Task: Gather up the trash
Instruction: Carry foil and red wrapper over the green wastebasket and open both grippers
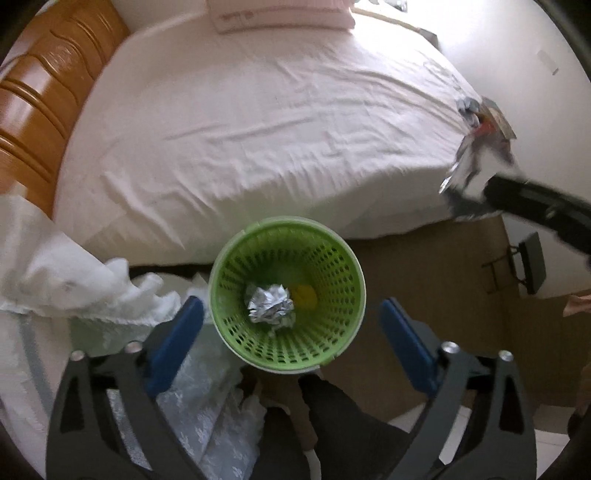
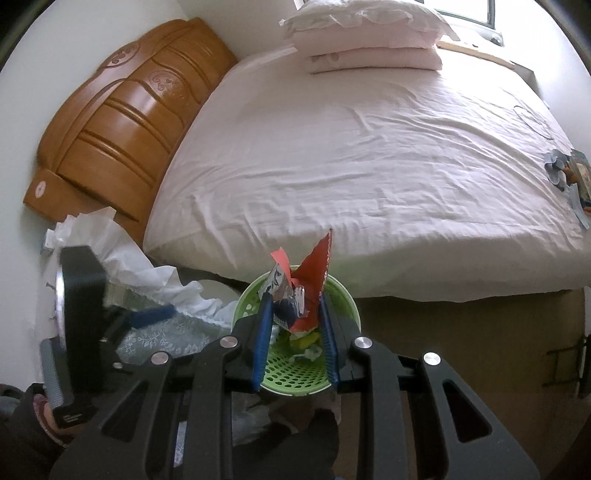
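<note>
Bin [image 1: 287, 295] beside the bed [image 1: 258, 129], holding a foil ball [image 1: 270, 305] and yellow scrap. Right gripper [image 2: 295, 325] pinches a wrapper [image 2: 299, 291] above the bin, not yet dropped. Left gripper [image 1: 291, 332] is spread, empty. More litter [image 2: 570, 173] lies on the bed's far edge.

No text, brand, number or sign can be read in either view. The label on the folded pink bedding [image 1: 236, 16] at the top of the left wrist view carries a reddish mark too blurred to make out. Printing on the crumpled red wrapper [image 2: 295, 291] at center of the right wrist view, and the small label on the black device [image 2: 72, 419] at lower left, are likewise illegible.
</note>
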Demonstrator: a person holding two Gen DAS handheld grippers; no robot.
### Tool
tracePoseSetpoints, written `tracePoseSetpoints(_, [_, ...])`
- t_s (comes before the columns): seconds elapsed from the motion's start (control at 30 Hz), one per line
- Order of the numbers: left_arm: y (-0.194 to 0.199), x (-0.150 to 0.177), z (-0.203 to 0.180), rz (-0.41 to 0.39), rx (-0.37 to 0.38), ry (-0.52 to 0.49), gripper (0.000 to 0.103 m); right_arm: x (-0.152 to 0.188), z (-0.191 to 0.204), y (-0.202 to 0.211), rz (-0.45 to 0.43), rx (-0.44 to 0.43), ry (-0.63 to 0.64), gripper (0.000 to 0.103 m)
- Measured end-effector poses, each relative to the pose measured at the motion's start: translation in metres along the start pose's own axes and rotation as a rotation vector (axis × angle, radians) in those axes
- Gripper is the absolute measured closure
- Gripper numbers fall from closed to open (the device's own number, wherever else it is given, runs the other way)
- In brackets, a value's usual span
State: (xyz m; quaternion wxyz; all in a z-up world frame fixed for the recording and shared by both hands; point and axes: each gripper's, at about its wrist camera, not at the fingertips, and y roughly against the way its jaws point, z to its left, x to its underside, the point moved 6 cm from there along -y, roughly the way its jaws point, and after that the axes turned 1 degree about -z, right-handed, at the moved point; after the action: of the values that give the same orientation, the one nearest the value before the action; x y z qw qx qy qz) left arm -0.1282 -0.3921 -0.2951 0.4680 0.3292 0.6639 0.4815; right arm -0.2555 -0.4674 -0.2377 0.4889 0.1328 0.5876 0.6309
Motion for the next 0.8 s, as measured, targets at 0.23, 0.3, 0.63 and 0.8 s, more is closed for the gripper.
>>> tracePoseSetpoints(0.23, [0.037, -0.012, 0.015, -0.092, -0.047, 0.046, 0.008, 0.002, 0.008, -0.009, 0.020, -0.018, 0.005, 0.078])
tracePoseSetpoints(0.3, [0.051, -0.014, 0.020, -0.122, -0.059, 0.060, 0.008, 0.003, 0.013, -0.011, 0.025, -0.019, 0.010, 0.078])
tracePoseSetpoints(0.63, [0.121, 0.013, 0.059, -0.240, -0.143, 0.156, 0.008, 0.025, 0.054, -0.054, 0.124, -0.059, 0.081, 0.075])
tracePoseSetpoints(0.8, [0.139, 0.028, 0.074, -0.255, -0.175, 0.189, 0.008, 0.040, 0.073, -0.088, 0.164, -0.025, 0.099, 0.025])
